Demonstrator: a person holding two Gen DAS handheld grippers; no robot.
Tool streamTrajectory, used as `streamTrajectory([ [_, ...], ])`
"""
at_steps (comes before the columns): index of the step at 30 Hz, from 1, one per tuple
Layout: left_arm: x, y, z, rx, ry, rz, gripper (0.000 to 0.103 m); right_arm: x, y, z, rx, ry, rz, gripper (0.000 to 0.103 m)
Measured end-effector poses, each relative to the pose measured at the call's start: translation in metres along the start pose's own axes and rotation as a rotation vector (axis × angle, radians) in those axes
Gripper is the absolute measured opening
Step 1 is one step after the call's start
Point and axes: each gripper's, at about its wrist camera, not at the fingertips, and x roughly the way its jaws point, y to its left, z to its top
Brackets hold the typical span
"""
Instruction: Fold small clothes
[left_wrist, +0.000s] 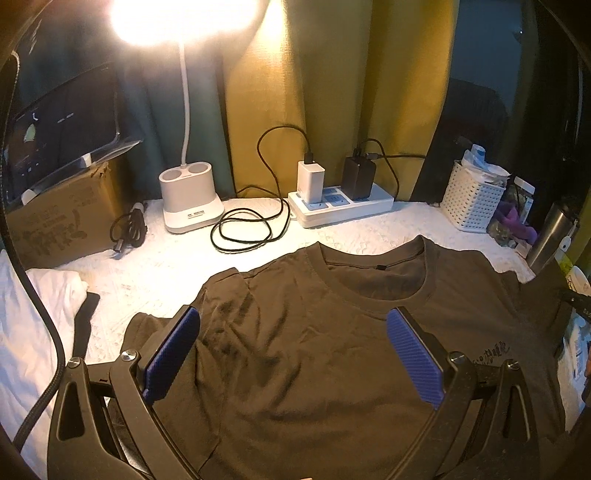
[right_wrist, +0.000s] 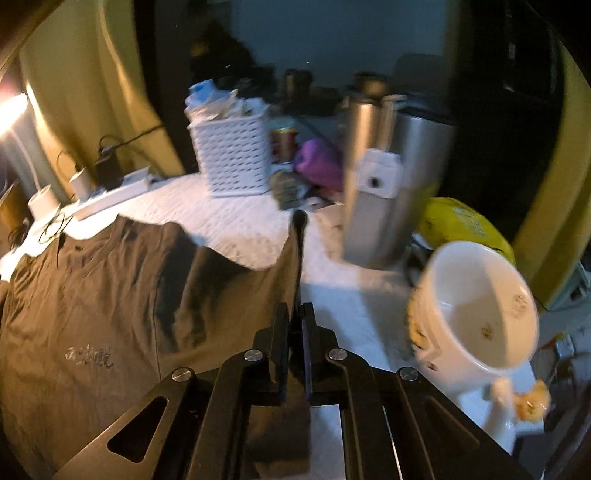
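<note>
The right gripper (right_wrist: 294, 314) is clenching a fold of the dark T-shirt (left_wrist: 314, 350), its two black fingers pressed nearly together with a raised edge of cloth, apparently a sleeve, standing up between them. The right wrist view is blurred, so the exact part of the garment pinched is hard to tell. The left gripper (left_wrist: 291, 354) is hanging released above the shirt's chest, its blue pads (left_wrist: 415, 360) standing wide apart, the fabric showing between them and no clear contact with the cloth.

The T-shirt is lying front-up and spread across a white textured table cover (left_wrist: 166, 266), collar (left_wrist: 373, 280) toward the yellow curtain (left_wrist: 332, 92), with a small printed mark on one side of the chest. Behind it, a white desk lamp (left_wrist: 190, 199) is shining brightly beside a coiled black cable (left_wrist: 251, 229) and a white power strip (left_wrist: 340, 206) carrying two chargers. A white perforated basket (right_wrist: 232, 158) is sitting at the far right of the shirt, near two steel tumblers (right_wrist: 388, 184) and a white mug (right_wrist: 480, 314). Folded white cloth (left_wrist: 44, 314) is resting at the left edge.
</note>
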Motion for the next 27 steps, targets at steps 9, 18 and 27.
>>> streamTrajectory([
  [9,-0.016,0.019,-0.007,-0.023,-0.019,-0.011,0.1,-0.03,0.013,0.0,0.005,-0.049,-0.021,0.005],
  [18,-0.027,0.048,-0.017,-0.044,-0.039,-0.036,0.1,-0.055,0.085,0.022,-0.095,-0.112,0.047,0.005],
  [27,-0.037,0.072,-0.025,-0.047,-0.069,-0.061,0.1,-0.04,0.161,0.019,-0.196,-0.062,0.11,0.005],
])
